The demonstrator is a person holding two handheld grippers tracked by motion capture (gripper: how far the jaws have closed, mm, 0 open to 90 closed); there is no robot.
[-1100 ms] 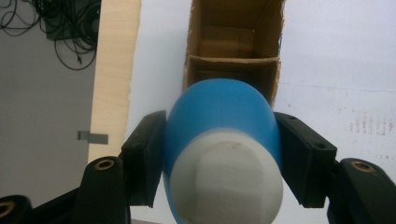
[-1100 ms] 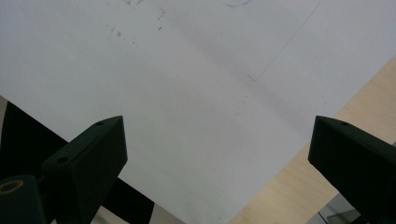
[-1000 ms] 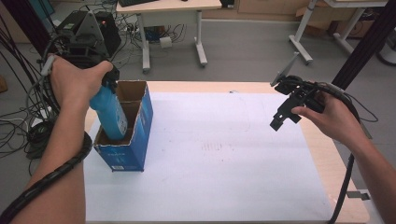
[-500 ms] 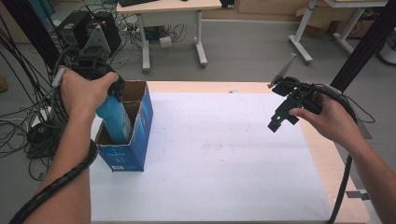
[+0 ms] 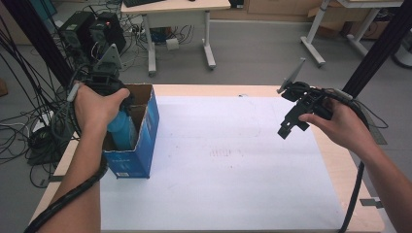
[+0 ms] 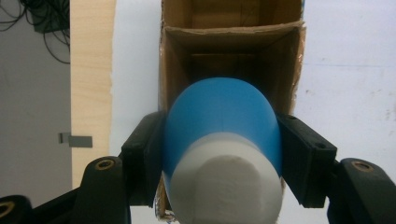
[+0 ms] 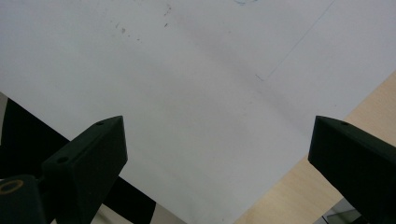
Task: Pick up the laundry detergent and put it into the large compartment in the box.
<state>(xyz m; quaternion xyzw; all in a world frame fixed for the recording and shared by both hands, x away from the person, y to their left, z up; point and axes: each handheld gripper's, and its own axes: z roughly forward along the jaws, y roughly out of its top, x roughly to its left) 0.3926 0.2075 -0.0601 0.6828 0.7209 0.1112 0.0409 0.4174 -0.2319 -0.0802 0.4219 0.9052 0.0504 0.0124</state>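
The left claw (image 6: pixel 219 154) grips a blue bottle (image 6: pixel 219 121) by its sides, white cap toward the camera, bottom end inside the open box (image 5: pixel 145 121) at the desk's (image 5: pixel 340 165) left edge. The right claw (image 5: pixel 290 127) hangs wide and bare above the white sheet (image 5: pixel 233 155), well apart from the box

I'm working in what looks like a lab or office workroom. Desks on metal legs (image 5: pixel 150 46) stand on grey floor, with computer towers (image 5: pixel 77 31) and tangled cables (image 5: pixel 24 131) beside my paper-covered table (image 5: pixel 233 145).
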